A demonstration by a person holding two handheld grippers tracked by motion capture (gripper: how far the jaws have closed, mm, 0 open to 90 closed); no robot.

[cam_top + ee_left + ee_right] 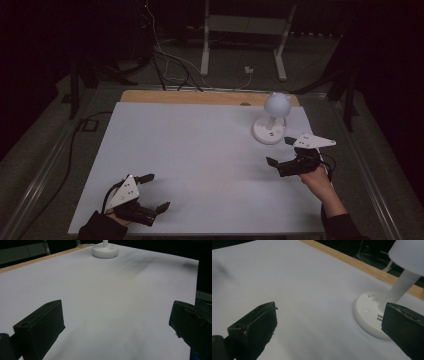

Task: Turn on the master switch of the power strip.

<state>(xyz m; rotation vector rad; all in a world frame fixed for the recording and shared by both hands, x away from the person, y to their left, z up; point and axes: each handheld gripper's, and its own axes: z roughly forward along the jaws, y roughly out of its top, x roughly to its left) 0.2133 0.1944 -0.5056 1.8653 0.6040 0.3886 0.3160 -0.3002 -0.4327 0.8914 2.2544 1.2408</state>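
Right gripper stands with its jaws wide apart and nothing between them, held low over the white table by a hand entering from the near edge. Its far jaw tip lies just beside the base of the white lamp, apart from it in the high view. In the right gripper view the right-hand jaw overlaps the near rim of the lamp base, so whether jaw and base touch there cannot be told.

Left gripper is also spread wide and empty, near the front edge of the table, well apart from the lamp, which sits far ahead of it and across the sheet toward the other gripper. Its grey three-cornered plate covers most of its body in the high view, and the hand behind it is cut by the frame edge.

Lamp condition: round flat white base, slim white stem leaning slightly, rounded white shade on top. Small marks on the upper face of the base are visible in the right gripper view, too small to identify. That view cuts off the shade at the top right corner; the left gripper view shows the base and the foot of the stem only, cropped by the top edge.

Room beyond the table is very dark; cables and a white stand on the floor are faint. A wooden strip runs along the far table edge.
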